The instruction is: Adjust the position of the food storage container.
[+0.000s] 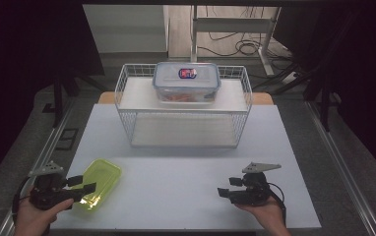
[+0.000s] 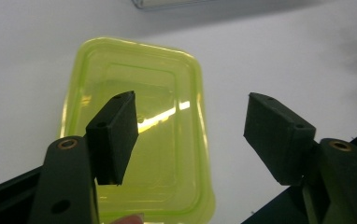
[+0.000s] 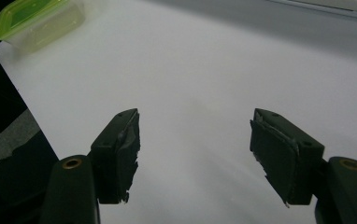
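The left tool (image 1: 84, 189) hangs released over the yellow-green plastic container (image 1: 97, 182) at the surface's (image 1: 186, 187) near-left corner – jaws straddling its right rim, apparently lining up a grasp – while the right tool (image 1: 229, 187), well apart from the container, idles unclenched.

Surface (image 1: 186, 196): pale white top, evenly lit, set on a wooden table edge (image 1: 106, 97) that shows at both far corners.
Floor (image 1: 23, 162): dark grey, dim along both sides.
Floor rails (image 1: 346, 172): metal tracks run along the left and right of the surface.
Far wall (image 1: 124, 27): light panel, brighter than the rest of the room.
Metal frame (image 1: 235, 24): grey table legs beyond the surface.
Cables (image 1: 242, 46): black loops on the floor under that frame.
Sides: near black.
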Motion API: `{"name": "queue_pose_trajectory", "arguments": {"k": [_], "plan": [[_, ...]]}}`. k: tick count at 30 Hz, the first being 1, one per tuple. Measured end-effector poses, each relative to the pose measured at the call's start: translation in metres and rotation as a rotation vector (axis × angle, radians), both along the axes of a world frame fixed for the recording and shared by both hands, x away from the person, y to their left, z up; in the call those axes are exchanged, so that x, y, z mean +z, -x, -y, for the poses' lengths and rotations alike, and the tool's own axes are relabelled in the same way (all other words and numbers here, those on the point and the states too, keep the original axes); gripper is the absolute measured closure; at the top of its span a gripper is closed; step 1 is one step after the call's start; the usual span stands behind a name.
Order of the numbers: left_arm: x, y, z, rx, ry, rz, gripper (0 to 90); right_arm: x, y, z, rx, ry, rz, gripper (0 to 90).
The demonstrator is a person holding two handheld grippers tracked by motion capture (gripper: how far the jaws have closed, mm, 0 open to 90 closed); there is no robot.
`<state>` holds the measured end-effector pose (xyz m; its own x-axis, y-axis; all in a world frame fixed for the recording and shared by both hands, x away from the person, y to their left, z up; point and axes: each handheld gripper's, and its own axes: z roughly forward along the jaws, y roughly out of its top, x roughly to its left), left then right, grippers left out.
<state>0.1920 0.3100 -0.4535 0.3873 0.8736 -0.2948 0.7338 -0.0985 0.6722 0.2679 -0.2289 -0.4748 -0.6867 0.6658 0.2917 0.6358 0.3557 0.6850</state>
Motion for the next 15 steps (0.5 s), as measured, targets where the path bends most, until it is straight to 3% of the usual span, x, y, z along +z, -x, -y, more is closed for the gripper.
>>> {"name": "queue_pose_trajectory", "arguments": {"k": [5,6,12,15], "plan": [[-0.003,0.002,-0.011,0.022,-0.035,-0.008,42.5,-0.003,-0.001,0.001,-0.001,0.004,-0.010,32.9],[-0.006,0.004,-0.016,0.020,-0.041,-0.020,50.2,-0.003,-0.001,0.001,-0.002,0.005,-0.011,32.9],[-0.018,0.009,-0.028,0.024,-0.069,-0.052,68.0,-0.003,-0.001,0.001,0.000,0.008,-0.014,32.9],[-0.020,0.013,-0.032,0.026,-0.079,-0.057,72.3,-0.004,-0.001,0.000,0.002,0.011,-0.015,32.9]]}}
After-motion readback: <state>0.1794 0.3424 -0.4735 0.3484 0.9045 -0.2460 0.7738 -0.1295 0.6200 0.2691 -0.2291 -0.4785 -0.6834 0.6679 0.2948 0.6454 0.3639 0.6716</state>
